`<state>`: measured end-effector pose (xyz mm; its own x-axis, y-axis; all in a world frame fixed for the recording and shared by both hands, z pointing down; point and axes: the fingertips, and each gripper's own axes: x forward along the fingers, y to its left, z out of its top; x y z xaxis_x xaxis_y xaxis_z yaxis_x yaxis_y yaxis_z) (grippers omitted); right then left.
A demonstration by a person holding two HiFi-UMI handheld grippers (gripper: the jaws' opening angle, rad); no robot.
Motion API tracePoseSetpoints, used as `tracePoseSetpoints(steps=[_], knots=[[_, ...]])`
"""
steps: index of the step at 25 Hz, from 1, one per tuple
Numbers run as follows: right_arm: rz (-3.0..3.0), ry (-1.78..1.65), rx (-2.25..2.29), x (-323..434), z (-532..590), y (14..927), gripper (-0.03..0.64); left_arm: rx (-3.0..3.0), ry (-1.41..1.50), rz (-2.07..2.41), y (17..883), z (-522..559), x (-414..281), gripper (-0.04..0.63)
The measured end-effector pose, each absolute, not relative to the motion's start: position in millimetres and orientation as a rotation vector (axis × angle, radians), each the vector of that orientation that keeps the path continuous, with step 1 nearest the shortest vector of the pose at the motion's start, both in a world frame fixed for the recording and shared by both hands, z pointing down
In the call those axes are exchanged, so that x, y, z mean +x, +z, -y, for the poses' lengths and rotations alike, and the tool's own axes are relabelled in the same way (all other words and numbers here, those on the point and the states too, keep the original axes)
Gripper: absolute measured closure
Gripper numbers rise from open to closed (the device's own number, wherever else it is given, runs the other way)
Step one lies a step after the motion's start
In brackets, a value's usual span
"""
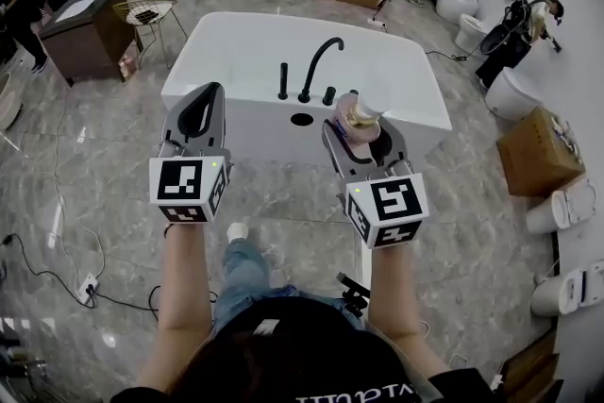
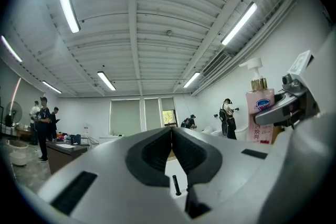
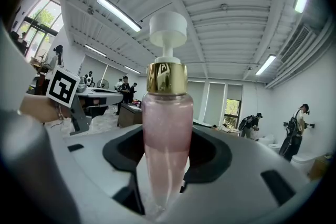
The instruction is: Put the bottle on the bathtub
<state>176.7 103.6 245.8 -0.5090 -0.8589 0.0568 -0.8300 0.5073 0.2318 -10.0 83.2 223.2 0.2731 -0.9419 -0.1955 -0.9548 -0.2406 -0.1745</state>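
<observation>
A pink pump bottle (image 1: 355, 117) with a gold collar and white pump stands upright between the jaws of my right gripper (image 1: 363, 132), which is shut on it. In the right gripper view the bottle (image 3: 165, 134) fills the middle, its base pinched between the dark pads. It hangs in front of the white bathtub (image 1: 236, 42), near the tub's front deck. My left gripper (image 1: 196, 113) is level with it to the left, jaws shut with nothing between them (image 2: 171, 136). The left gripper view shows the bottle (image 2: 260, 113) at the right.
A black faucet (image 1: 317, 66) with two black handles and a drain hole sits on the tub's front deck. Around are a cardboard box (image 1: 538, 151), toilets (image 1: 514, 94), a dark tub at the back, a wooden counter (image 1: 87, 33), a wire chair and several people.
</observation>
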Motion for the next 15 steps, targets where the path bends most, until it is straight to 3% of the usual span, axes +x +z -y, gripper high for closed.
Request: tracePoseSetpoints(steps=[15], knots=[[2.545,-0.169,1.498,100.6,68.3,255.0,0.388,-2.337,0.072,-1.756,233.1,97.1,-96.5,0.583]])
